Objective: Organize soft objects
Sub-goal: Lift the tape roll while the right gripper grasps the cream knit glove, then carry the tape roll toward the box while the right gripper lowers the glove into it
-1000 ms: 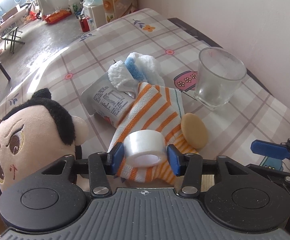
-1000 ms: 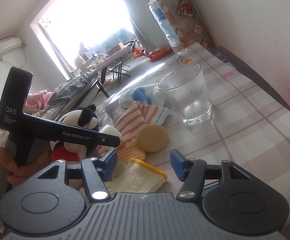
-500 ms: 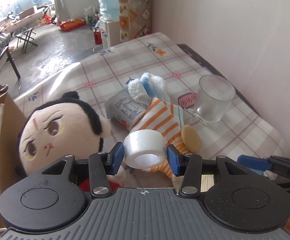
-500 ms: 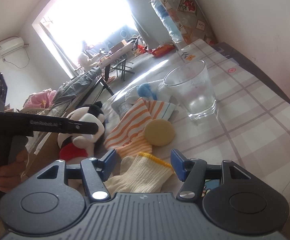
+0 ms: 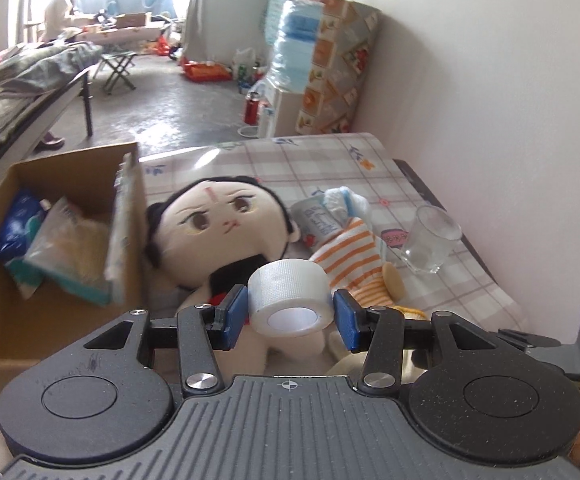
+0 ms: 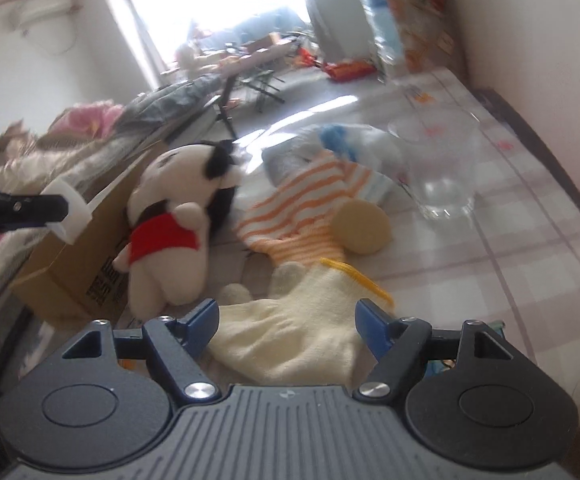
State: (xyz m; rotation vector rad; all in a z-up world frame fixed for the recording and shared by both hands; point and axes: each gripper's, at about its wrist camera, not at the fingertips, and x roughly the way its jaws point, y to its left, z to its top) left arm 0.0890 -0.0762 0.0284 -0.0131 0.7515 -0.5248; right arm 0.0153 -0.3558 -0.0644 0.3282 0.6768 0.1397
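Clearly held: a roll of white tape (image 5: 291,298) clamped between the blue pads of the left gripper (image 5: 290,316), carried above the plush doll (image 5: 226,228) and near the open cardboard box (image 5: 70,236) at the left edge of the table (image 5: 310,164); could slip sideways out of the pads, being round and pinched only at its curved wall, and land on the doll or roll off the table rather than into the box; could also catch on the box's raised flap (image 5: 124,232), standing between gripper and opening. Lower down in the right wrist view, a cream glove with a yellow cuff (image 6: 302,320) lying flat on the table between the jaws of the right gripper (image 6: 286,328); jaws just widened, pads on either side of the glove without pressing it, so nothing gripped there; risks closing on only a loose fold and dragging the glove, or nudging the orange-striped cloth (image 6: 302,200) touching it. Beyond that, a tan round puff (image 6: 362,228) resting on the striped cloth, a blue-and-white fluffy cloth (image 5: 344,200) over a grey pouch (image 5: 316,220), and a drinking glass (image 5: 430,240) just beside the pile, easily knocked by a wide sweep; inside the box already, a blue packet (image 5: 16,224) and a clear bag (image 5: 70,248); further back, the room and a seated person, too far to matter.
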